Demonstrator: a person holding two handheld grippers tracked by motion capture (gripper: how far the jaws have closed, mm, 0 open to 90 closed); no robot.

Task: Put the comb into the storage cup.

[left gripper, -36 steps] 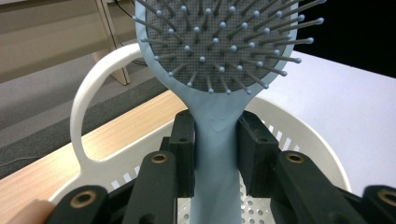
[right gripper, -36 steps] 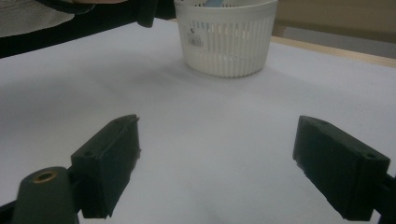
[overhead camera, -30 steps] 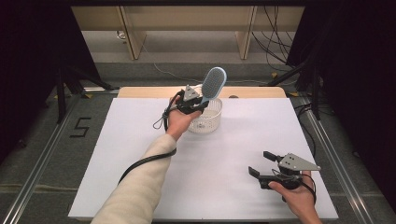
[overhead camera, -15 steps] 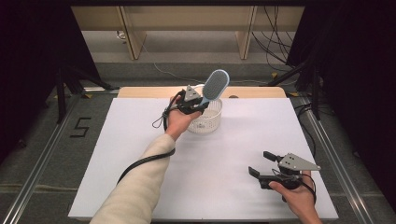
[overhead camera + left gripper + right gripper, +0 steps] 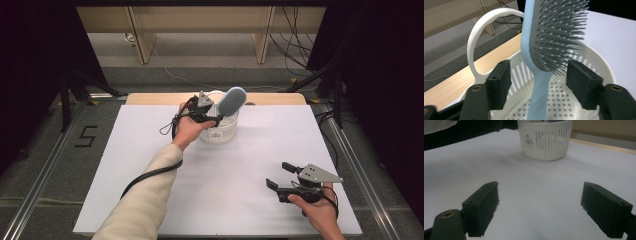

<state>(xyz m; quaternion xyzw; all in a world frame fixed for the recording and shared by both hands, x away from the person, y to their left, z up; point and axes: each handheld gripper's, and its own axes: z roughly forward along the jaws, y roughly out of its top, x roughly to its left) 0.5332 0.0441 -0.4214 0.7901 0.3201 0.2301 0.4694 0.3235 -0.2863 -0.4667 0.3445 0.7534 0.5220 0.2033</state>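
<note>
The left gripper [image 5: 537,82] jaws have just been opening, flanking without pinching the pale blue plastic hairbrush [image 5: 549,42] standing handle-down in the white slotted plastic basket [image 5: 218,131]; the right gripper [image 5: 540,212] is hovering spread wide

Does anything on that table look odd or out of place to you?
One thing: a pale blue plastic hairbrush stands handle-down in the small white slotted basket, its bristled head sticking out above the rim. The left gripper's jaws, just opened, flank it without touching. Nothing is spilled or broken.
</note>
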